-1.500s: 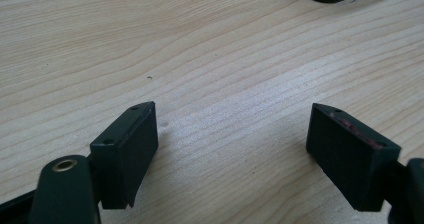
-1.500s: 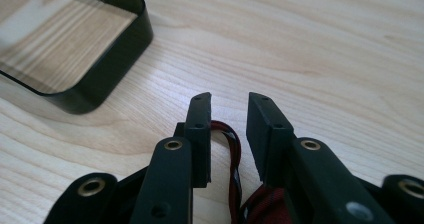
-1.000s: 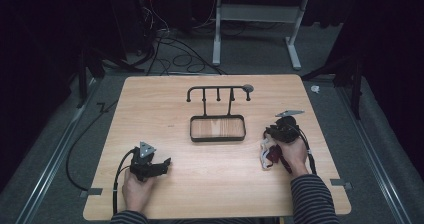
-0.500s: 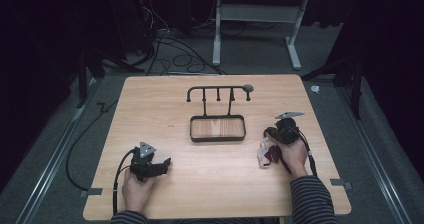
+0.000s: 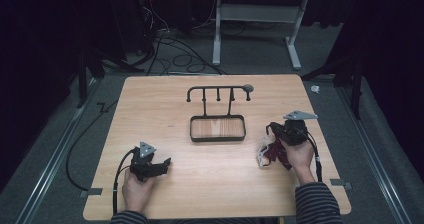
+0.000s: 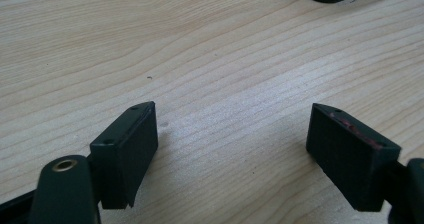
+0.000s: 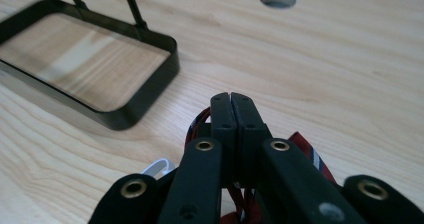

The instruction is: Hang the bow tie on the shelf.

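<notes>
Wooden table (image 5: 210,184): black rack (image 5: 218,115) mid-board, right gripper (image 7: 232,101) jaws pinching red cloth (image 5: 270,153).

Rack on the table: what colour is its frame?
Black; the rack shows best in the high view.

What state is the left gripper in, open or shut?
Open. In the left gripper view the left gripper has its jaws wide apart, bare table between them.
</notes>
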The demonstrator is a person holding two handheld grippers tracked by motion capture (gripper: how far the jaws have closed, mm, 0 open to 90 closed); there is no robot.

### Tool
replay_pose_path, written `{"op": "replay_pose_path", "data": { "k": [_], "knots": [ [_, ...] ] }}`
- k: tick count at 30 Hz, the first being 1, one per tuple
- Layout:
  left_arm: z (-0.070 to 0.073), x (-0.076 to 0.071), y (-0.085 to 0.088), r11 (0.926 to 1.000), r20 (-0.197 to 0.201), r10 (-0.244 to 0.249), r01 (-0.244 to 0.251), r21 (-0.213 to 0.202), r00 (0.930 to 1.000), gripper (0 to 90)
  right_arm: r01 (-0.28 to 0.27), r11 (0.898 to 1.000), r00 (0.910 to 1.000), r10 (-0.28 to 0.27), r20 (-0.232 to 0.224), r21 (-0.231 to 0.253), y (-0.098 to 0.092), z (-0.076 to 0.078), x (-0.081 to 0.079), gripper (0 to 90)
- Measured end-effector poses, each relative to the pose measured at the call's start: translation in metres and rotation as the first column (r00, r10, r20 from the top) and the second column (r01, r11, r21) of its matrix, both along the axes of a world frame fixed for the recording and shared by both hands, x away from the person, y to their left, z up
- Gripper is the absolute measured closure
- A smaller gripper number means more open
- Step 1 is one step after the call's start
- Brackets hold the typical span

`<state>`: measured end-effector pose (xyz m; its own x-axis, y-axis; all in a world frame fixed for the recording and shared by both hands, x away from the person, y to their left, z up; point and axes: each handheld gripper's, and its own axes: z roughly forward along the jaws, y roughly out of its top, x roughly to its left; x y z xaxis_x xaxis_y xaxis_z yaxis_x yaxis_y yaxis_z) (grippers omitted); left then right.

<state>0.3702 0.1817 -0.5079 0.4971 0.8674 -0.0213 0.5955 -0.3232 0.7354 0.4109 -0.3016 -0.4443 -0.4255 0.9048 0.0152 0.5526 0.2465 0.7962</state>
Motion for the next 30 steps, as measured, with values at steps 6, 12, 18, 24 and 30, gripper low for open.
{"op": "replay_pose_path", "data": {
  "k": [6, 12, 18, 24, 30],
  "knots": [
    [0.000, 0.000, 0.000, 1.0000, 0.000, 0.000, 0.000, 0.000, 1.0000, 21.1, -0.015, 1.000, 0.9975, 0.015, 0.069, -0.001, 0.001, 0.022, -0.017, 90.0],
    [0.000, 0.000, 0.000, 1.0000, 0.000, 0.000, 0.000, 0.000, 1.0000, 21.1, -0.034, 0.999, 0.9905, 0.033, 0.134, 0.006, 0.004, 0.042, -0.030, 90.0],
    [0.000, 0.000, 0.000, 1.0000, 0.000, 0.000, 0.000, 0.000, 1.0000, 21.1, -0.072, 0.997, 0.9802, 0.069, 0.185, 0.007, 0.014, 0.060, -0.040, 90.0],
    [0.000, 0.000, 0.000, 1.0000, 0.000, 0.000, 0.000, 0.000, 1.0000, 21.1, -0.103, 0.995, 0.9702, 0.102, 0.220, -0.006, 0.026, 0.072, -0.046, 90.0],
    [0.000, 0.000, 0.000, 1.0000, 0.000, 0.000, 0.000, 0.000, 1.0000, 21.1, -0.145, 0.989, 0.9620, 0.140, 0.234, 0.004, 0.039, 0.080, -0.050, 90.0]
  ]
}}
